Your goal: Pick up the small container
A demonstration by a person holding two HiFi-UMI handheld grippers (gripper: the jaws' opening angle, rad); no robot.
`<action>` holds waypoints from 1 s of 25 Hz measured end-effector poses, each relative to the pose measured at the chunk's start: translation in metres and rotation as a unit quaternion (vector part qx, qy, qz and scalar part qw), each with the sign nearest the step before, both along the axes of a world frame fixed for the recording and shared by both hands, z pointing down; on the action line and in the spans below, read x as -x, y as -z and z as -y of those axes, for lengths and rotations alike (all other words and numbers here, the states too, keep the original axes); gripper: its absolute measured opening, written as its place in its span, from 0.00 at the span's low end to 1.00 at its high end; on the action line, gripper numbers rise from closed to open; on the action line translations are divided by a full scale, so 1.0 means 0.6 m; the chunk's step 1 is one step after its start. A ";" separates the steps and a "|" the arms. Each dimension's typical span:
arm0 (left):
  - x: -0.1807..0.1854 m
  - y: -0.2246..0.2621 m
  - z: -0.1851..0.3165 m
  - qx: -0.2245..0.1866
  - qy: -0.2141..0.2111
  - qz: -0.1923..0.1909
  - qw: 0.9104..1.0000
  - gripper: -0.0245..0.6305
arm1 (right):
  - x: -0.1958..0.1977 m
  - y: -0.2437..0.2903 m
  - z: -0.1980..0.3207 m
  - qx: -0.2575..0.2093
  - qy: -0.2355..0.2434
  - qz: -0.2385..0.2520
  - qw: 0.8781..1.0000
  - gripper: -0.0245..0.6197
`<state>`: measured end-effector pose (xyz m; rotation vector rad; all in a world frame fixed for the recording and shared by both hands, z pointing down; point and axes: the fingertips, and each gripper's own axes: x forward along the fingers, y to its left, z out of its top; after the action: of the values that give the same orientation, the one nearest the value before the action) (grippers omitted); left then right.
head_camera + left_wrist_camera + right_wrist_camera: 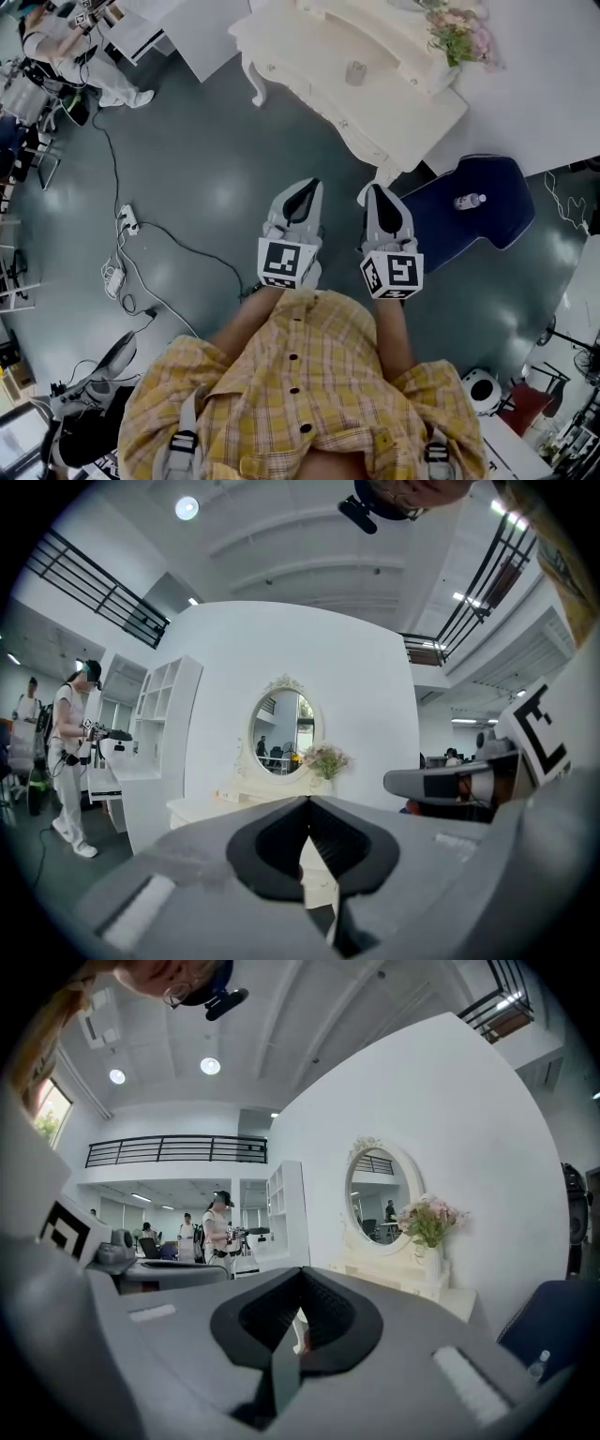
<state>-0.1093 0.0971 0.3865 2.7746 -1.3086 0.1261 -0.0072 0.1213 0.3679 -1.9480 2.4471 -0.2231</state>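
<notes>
A small clear container [354,72] stands on the white dressing table [403,117], well ahead of both grippers. My left gripper [307,187] and right gripper [375,192] are held side by side over the floor, short of the table's front edge. Both are shut with nothing between their jaws. In the left gripper view the jaws [307,801] meet in front of the table and its oval mirror [283,731]. The right gripper's jaws [302,1274] are closed too, with the mirror [380,1206] to their right. I cannot make out the container in either gripper view.
Pink flowers [459,33] sit at the table's back right. A blue chair [483,211] with a small bottle [469,201] on it stands right of the grippers. Cables and a power strip [125,222] lie on the floor at left. Another person [73,742] stands far left.
</notes>
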 end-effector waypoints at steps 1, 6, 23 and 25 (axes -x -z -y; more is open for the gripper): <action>-0.005 0.001 0.020 0.000 -0.001 0.000 1.000 0.04 | -0.004 0.002 0.019 0.000 -0.001 -0.002 1.000 0.04; -0.028 -0.002 0.097 0.005 -0.009 -0.002 1.000 0.04 | -0.026 -0.003 0.100 0.006 -0.009 -0.002 1.000 0.04; -0.082 -0.060 0.253 0.047 0.002 0.020 0.999 0.04 | -0.100 -0.065 0.261 0.044 -0.004 0.008 0.999 0.04; -0.097 -0.065 0.277 0.046 0.006 0.024 0.999 0.04 | -0.118 -0.068 0.292 0.041 0.001 0.009 0.999 0.04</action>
<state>-0.0513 -0.0694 0.4256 2.7025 -1.2935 0.2465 0.0633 -0.0536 0.4086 -1.9644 2.4680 -0.3440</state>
